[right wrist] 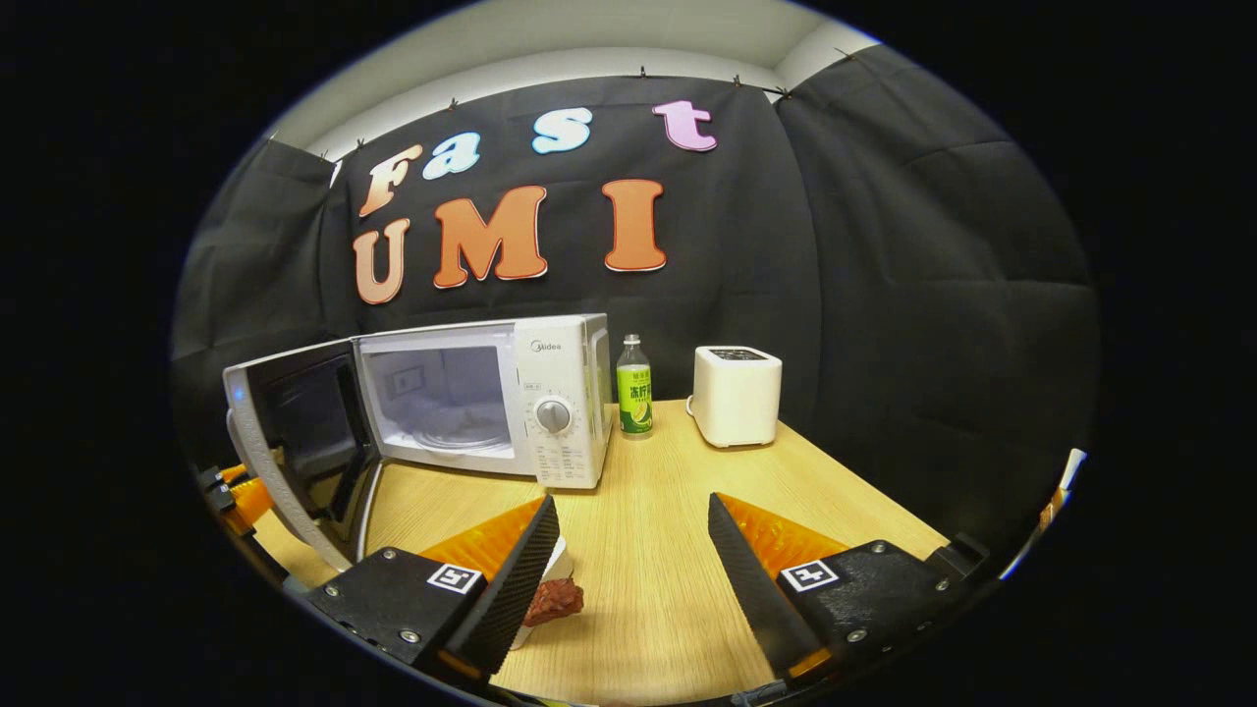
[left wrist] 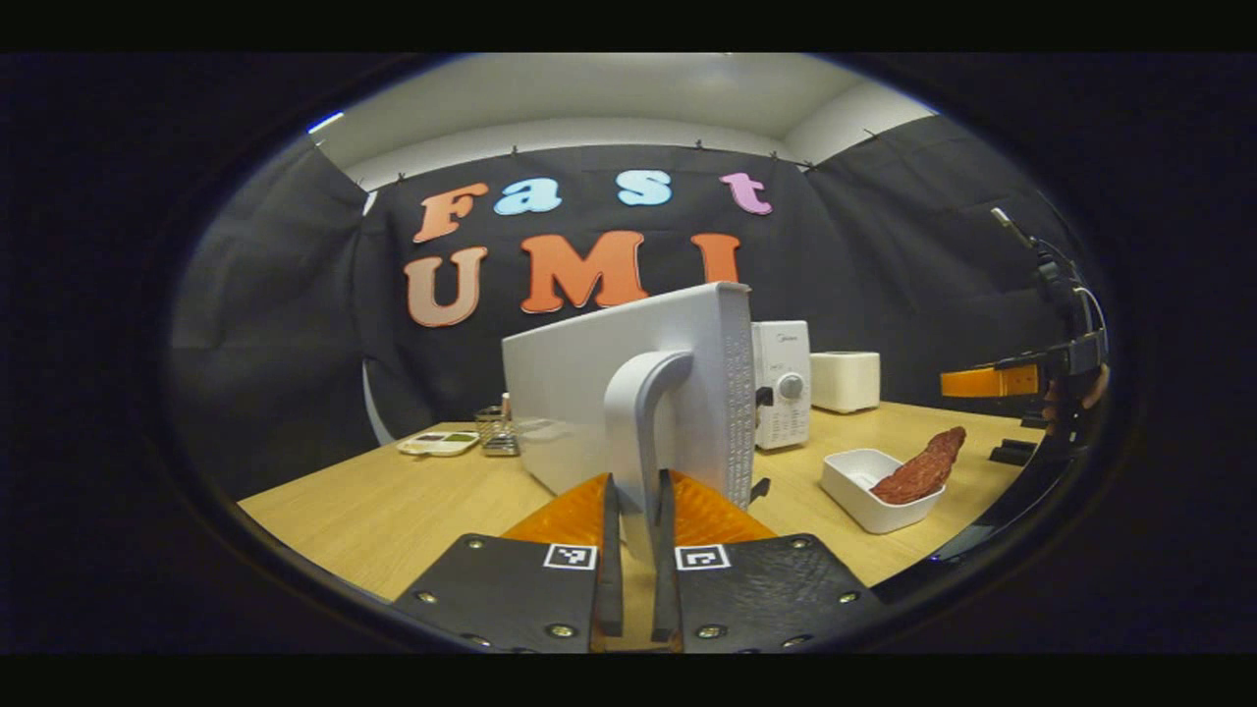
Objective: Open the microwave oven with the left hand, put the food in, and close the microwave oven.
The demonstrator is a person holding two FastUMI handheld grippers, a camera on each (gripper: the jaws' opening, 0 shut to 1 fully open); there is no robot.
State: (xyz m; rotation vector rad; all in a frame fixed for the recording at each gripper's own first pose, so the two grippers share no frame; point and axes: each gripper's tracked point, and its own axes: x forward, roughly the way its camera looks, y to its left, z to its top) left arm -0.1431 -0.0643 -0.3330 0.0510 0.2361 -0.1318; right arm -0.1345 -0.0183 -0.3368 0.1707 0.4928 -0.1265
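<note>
The left gripper [left wrist: 636,550] has its fingers narrowed onto the microwave door's handle [left wrist: 643,412], one on each side, and the door [right wrist: 295,442] stands swung out to the left of the microwave [right wrist: 481,398], its cavity bare. The right gripper [right wrist: 628,570] hangs above the table [right wrist: 648,511] with fingers spread wide, holding nothing.

The food [left wrist: 921,469], a reddish-brown slab, lies in a white tray [left wrist: 864,491] on the table, near and right of the microwave's front. Its long axis runs from the tray's floor up over the far right rim, tilted, the upper end pointing away to the right.

The likely trouble: the slab is propped on the rim, so a pinch at its raised end may tip it out or drag the light tray along. The door may also drift back toward the opening once released and block the way in. In the right gripper view the food sits half behind the near finger, so the approach is partly blind
</note>
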